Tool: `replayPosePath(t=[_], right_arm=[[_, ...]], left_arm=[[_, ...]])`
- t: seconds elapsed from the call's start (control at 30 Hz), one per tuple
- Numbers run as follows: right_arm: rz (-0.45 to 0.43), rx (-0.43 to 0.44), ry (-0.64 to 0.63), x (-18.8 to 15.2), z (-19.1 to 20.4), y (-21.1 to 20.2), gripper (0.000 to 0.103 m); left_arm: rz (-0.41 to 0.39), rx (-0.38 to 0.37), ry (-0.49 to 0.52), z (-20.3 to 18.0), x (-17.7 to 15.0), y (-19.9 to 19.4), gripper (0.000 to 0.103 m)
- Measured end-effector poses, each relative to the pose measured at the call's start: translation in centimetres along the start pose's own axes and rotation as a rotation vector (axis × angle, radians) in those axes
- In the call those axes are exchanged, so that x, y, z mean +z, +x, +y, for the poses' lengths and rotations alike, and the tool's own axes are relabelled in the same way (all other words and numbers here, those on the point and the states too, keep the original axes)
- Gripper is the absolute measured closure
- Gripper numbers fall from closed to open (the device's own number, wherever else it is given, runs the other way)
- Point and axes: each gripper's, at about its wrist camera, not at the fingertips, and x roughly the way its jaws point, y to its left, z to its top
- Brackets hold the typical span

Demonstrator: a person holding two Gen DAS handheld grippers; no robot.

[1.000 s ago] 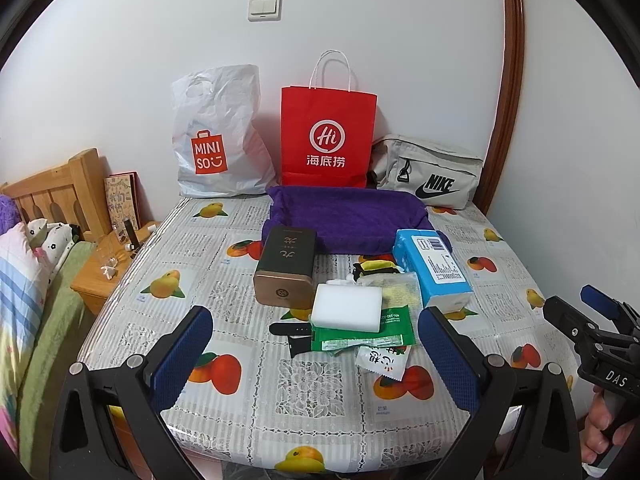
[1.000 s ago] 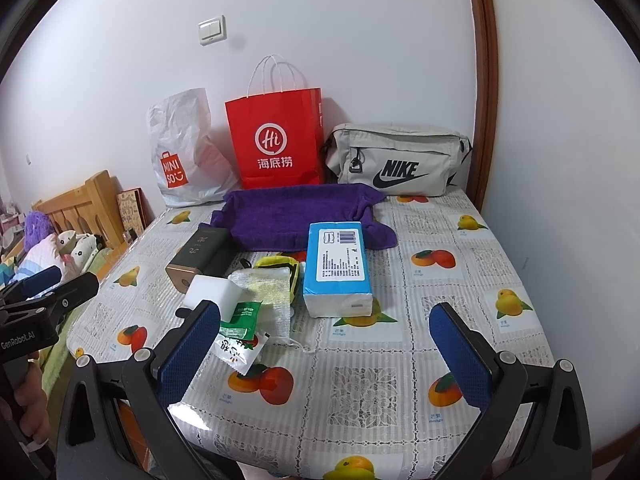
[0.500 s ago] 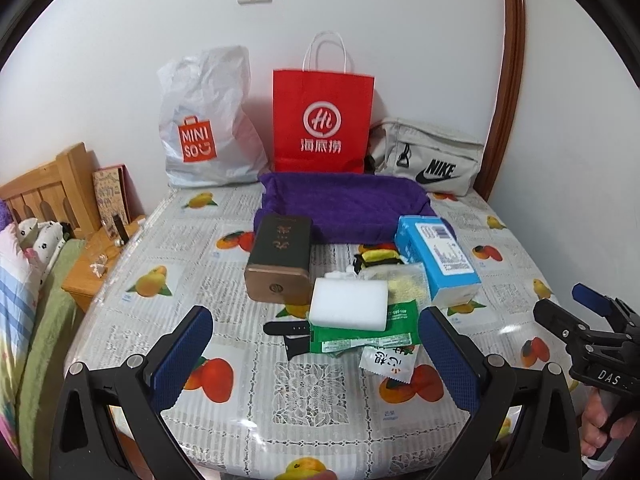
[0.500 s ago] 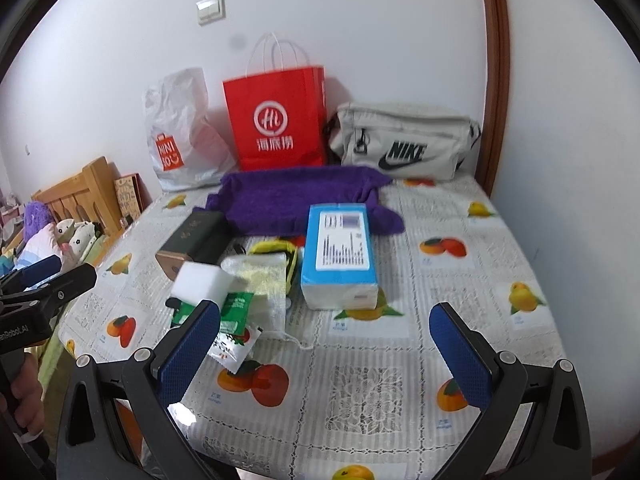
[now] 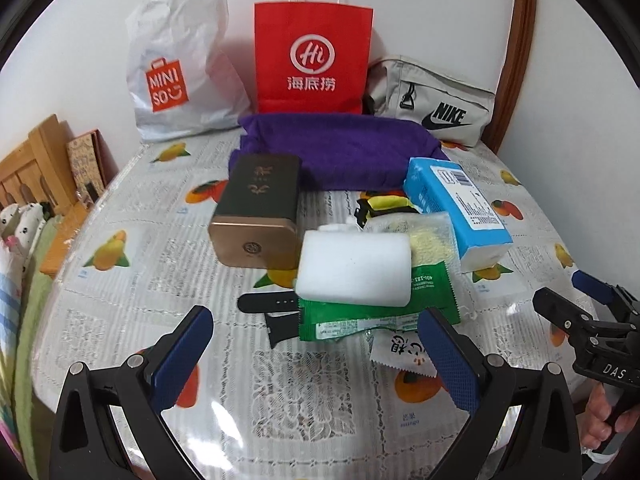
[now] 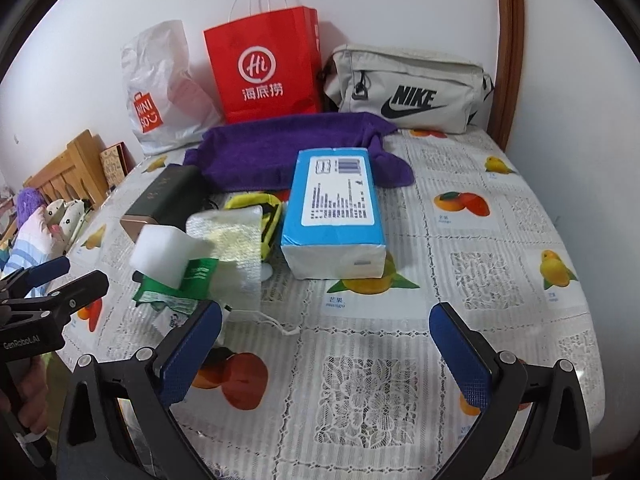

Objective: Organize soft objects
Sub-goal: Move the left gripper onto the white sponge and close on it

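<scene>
Left tongs point(image 5: 316, 344) spread wide, empty, above worktop point(image 5: 120, 312). Just ahead: white sponge point(image 5: 354, 268) lying on green packet point(image 5: 376, 312); brown box point(image 5: 258, 210) ahead-left. Purple towel point(image 6: 280, 152) beyond, near wall. Blue tissue pack point(image 6: 334, 208) ahead of right tongs point(image 6: 326, 352), also wide apart, empty.

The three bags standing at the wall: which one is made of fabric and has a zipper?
The grey Nike bag, furthest right. It is cloth with a zipper pull, lying low and wide. The red paper bag has string handles, and the white Miniso bag is thin plastic.
</scene>
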Motion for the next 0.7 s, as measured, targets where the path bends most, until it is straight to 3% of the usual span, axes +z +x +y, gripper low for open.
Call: replayPosePath(t=[0.4, 0.7], right_arm=[[0.067, 0.011, 0.032, -0.3, -1.1, 4.0, 0.0], [0.071, 0.031, 0.03, -0.5, -1.4, 4.7, 0.0]], left_arm=[[0.041, -0.065, 0.001, -0.2, 1.2, 4.1, 0.0], [0.049, -0.12, 0.027, -1.0, 1.8, 6.1, 0.0]])
